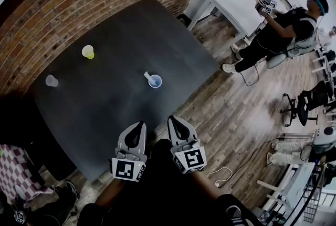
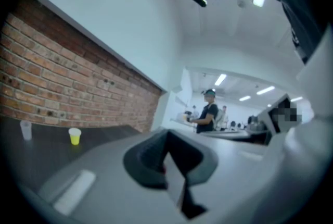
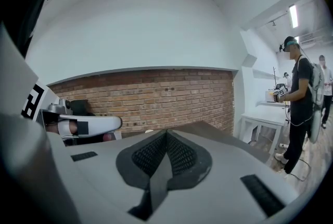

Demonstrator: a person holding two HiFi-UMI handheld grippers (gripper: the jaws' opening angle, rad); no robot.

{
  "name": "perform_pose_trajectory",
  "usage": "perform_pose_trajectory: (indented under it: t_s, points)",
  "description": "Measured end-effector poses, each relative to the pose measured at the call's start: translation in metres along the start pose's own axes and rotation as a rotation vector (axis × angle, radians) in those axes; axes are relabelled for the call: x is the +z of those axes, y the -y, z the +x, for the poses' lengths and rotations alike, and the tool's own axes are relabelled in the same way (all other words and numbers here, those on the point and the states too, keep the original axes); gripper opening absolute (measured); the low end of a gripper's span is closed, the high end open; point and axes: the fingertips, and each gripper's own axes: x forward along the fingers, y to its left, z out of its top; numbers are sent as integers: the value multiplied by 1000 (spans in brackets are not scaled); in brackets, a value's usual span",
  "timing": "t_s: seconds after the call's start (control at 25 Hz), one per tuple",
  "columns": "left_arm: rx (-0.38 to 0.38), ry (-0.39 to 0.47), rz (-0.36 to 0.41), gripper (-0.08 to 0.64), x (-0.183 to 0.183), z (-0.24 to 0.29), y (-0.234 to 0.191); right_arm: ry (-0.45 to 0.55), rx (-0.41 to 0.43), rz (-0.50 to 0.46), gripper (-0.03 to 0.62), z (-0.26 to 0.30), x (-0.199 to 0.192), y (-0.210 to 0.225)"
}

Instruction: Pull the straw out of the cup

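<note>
Right, head view first: the cup stands alone in the middle of the dark worktop, and the straw pokes out of it, leaning up-left. A yellow cup and a clear cup sit well apart from it, off to the left. Both tools hang low by the person's body, short of the worktop's near edge, so I'd say the reach hasn't begun. The left gripper and right gripper both point towards the cup. Their marker cubes carry only black-and-white square patterns, and no brand or lettering can be read anywhere.

Over to the left gripper view: the jaws are pressed together with nothing between them. Beyond them are the yellow cup, the clear cup and the brick wall. The straw cup is out of shot.

Then the right gripper view: these jaws meet too and are empty. They're aimed at the brick wall, with a standing person off to the right. No straw shows in this view either, and the likely next job is lining up on that cup.
</note>
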Motion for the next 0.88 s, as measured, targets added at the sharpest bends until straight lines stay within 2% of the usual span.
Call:
perform_pose_trajectory:
  t_s: [0.2, 0.32, 0.88]
  points:
    - [38, 5, -19, 2, 2, 16, -11, -14, 25, -12, 5, 18, -3, 9]
    - [54, 6, -3, 2, 3, 33, -15, -4, 54, -3, 5, 35, -4, 20]
    - [128, -42, -7, 2, -13, 91, -34, -143, 151, -12, 6, 105, -43, 53]
